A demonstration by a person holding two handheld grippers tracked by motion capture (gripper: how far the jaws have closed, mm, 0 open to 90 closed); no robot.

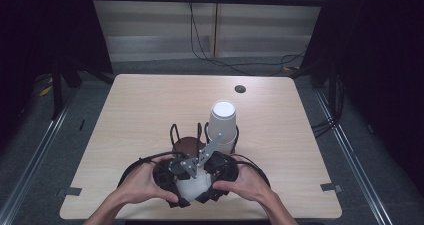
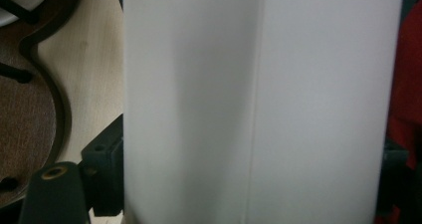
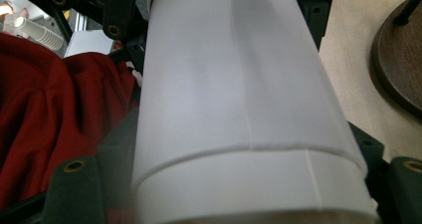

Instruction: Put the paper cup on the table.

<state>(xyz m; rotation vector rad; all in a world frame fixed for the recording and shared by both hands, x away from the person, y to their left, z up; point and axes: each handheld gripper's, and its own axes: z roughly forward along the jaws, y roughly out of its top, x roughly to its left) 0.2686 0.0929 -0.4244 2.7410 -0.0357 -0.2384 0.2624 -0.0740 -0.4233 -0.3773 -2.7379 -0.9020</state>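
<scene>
Held between both grippers, left (image 1: 172, 182) and right (image 1: 212, 180): 2 nested cups (image 1: 194, 184), long axis across jaws, each clamped on them.

The table (image 1: 150, 100) has a pale wood-grain top, smooth and matt. Near its front edge, the cup (image 3: 239, 109) between the grippers looks like white paper, matt, with a fine seam down its wall. The stack of cups (image 1: 222, 122) behind it has the same matt white paper look. The holder (image 1: 186, 146) has a dark brown wooden base and thin black wire loops. Both grippers look like matt black plastic.
</scene>
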